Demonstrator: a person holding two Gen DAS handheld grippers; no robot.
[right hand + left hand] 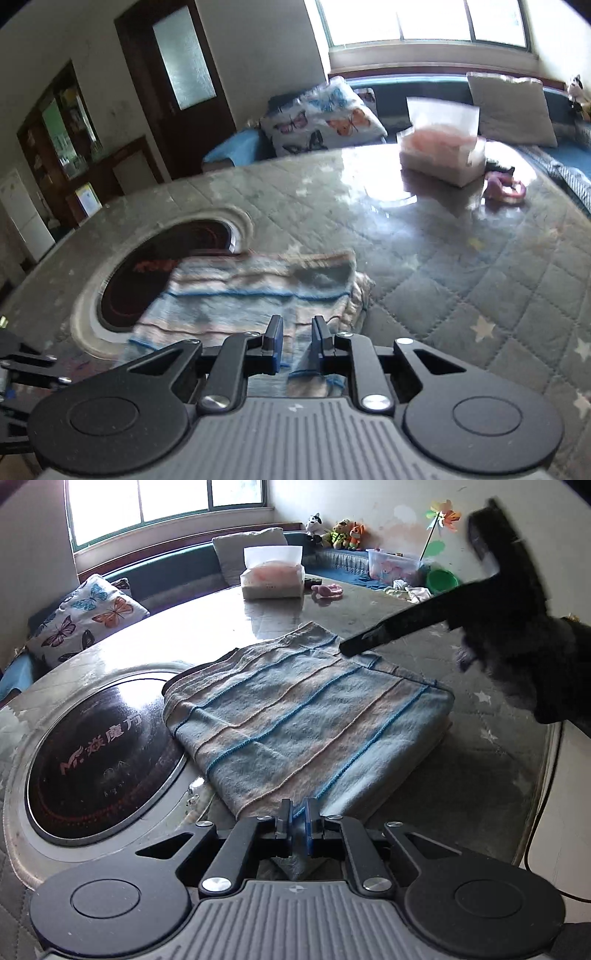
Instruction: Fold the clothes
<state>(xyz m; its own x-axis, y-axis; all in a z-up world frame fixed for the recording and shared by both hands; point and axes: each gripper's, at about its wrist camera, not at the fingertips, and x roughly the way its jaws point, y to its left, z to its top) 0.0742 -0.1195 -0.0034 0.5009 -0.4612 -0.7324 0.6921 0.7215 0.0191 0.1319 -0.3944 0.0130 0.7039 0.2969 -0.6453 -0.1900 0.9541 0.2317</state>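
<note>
- Where the round tabletop (480,768) holds an inset black cooktop (103,753), a folded striped towel (295,731) lies flat, one edge overlapping that cooktop.
- Right gripper (295,341) hovers above the towel's near end, jaws spread with a gap, nothing between them.
- Left gripper (297,821) sits at the towel's near edge, jaws nearly pressed together; whether they pinch cloth I cannot tell.
- Beyond, a tissue box (272,578) stands well apart.

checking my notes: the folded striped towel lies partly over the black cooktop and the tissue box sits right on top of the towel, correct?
Not quite. The tissue box stands on the table, well apart from the folded striped towel, as the left wrist view shows. The towel does lie partly over the black cooktop.
</note>
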